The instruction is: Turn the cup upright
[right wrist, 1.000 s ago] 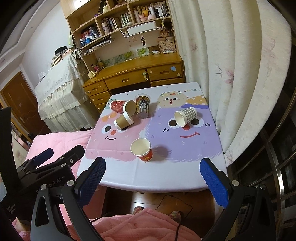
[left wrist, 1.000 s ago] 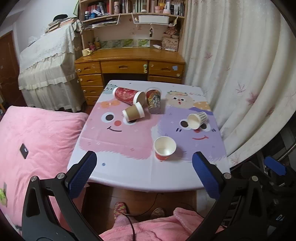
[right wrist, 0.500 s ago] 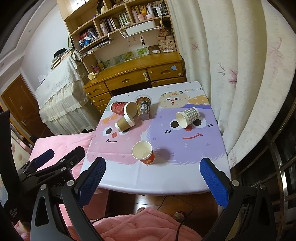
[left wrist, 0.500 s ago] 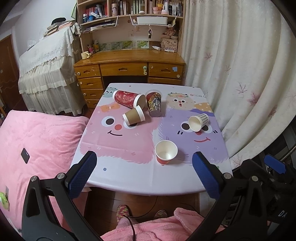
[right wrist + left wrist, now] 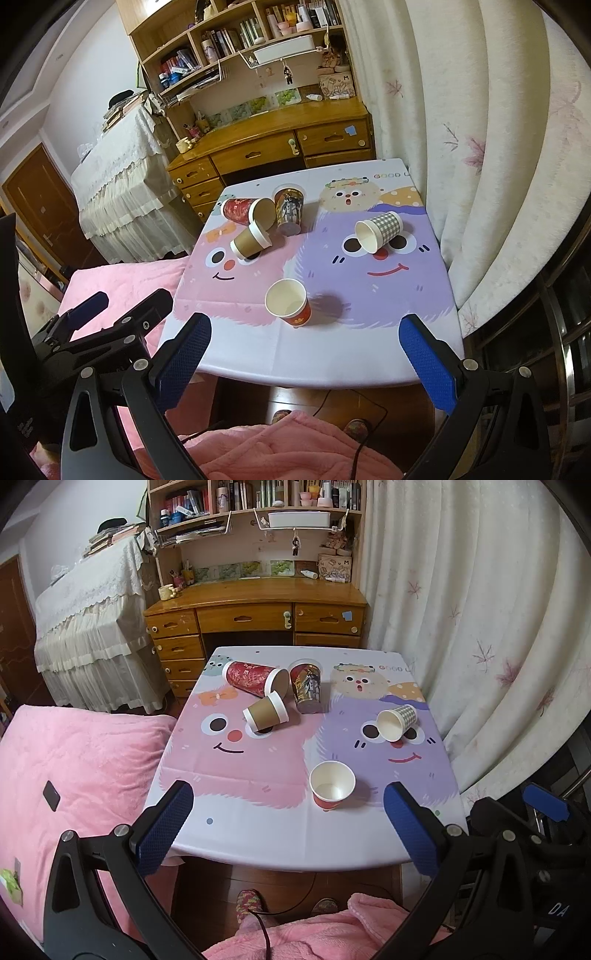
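Left wrist view: two cups upright, red cup [image 5: 255, 678], brown cup [image 5: 265, 713], checked cup [image 5: 397, 722] still lying; both tongs [image 5: 288, 825] [image 5: 314, 354] wide, empty.

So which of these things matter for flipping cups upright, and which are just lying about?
For the job:
checked cup, on its side
brown cup, on its side
red cup, on its side
left gripper
right gripper

Just there:
white cup, upright
picture cup, upright
desk
curtain

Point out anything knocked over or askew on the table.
Three cups lie on their sides: the red cup, the brown cup touching it, and the checked cup near the curtain side. The illustrated cup and the red-based cup stand upright.
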The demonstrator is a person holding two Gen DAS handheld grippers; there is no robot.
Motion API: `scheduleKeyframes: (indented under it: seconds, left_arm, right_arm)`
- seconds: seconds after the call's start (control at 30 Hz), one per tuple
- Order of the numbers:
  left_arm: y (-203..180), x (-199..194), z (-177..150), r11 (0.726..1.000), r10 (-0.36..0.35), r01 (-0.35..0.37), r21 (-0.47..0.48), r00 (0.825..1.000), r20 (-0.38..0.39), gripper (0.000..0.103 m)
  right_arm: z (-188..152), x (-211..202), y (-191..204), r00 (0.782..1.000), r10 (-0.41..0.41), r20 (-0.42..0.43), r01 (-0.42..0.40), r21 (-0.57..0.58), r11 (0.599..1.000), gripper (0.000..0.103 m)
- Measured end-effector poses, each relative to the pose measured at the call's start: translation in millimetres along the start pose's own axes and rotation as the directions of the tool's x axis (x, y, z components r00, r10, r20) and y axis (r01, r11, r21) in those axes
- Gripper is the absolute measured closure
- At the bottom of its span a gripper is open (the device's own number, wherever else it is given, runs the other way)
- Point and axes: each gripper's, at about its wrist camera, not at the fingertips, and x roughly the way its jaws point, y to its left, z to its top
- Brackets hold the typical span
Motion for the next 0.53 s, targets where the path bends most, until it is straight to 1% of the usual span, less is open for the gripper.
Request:
scheduleKeyframes:
  seconds: [0.37, 0.53]
  left_arm:
    - [2.9, 3.7, 2.1, 1.0, -0.008, 0.008, 0.002, 1.0, -0.003, 0.001]
    - [0.2, 2.3, 1.1, 1.0, 0.0, 0.0, 0.002, 1.0, -0.003, 0.001]
  right_arm:
    - [-4.2, 7.8, -1.1, 1.0, 0.008, -0.009, -0.008, 0.009, 1.0, 0.0]
    - [-4.4, 8.9, -0.9, 1.0, 0.013, -0.011, -0.013, 0.014, 1.0, 0.0]
